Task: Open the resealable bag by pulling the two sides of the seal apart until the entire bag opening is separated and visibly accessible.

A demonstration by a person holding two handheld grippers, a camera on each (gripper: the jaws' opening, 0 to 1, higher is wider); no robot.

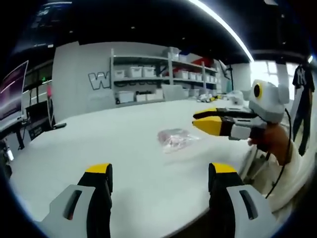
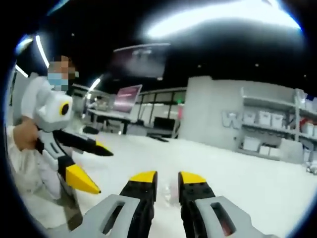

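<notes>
In the left gripper view the left gripper (image 1: 161, 181) rises from the bottom edge with its jaws spread wide, grasping nothing. Each jaw is a grey moulded shell with a slot cut in it, a black inner face and a yellow tip. Beyond the gap between the jaws, slightly towards the right one and well apart from both, the resealable bag (image 1: 176, 139) lies flat on the white worktop (image 1: 99, 139). It is a small crumpled pouch of clear, glossy film with a pinkish cast; whether its seal is parted cannot be made out.

The right gripper (image 1: 204, 121) enters that view from the right, held above the worktop beyond the right jaw, its tips pointing left and hovering just past the bag without touching it. Its jaws look nearly closed there, with nothing between them. A hand (image 1: 270, 141) wraps its black grip below the rounded white housing.

In the right gripper view the right gripper's own jaws (image 2: 167, 178) stand close together with a narrow slit between the yellow tips, and a faint glimpse of clear film shows beyond that slit. To their left, the left gripper (image 2: 94, 168) hangs with its jaws splayed, one pointing right, one down-right, held by a hand (image 2: 25, 136).

Grey shelves (image 1: 158, 79) with white bins stand behind the worktop.
</notes>
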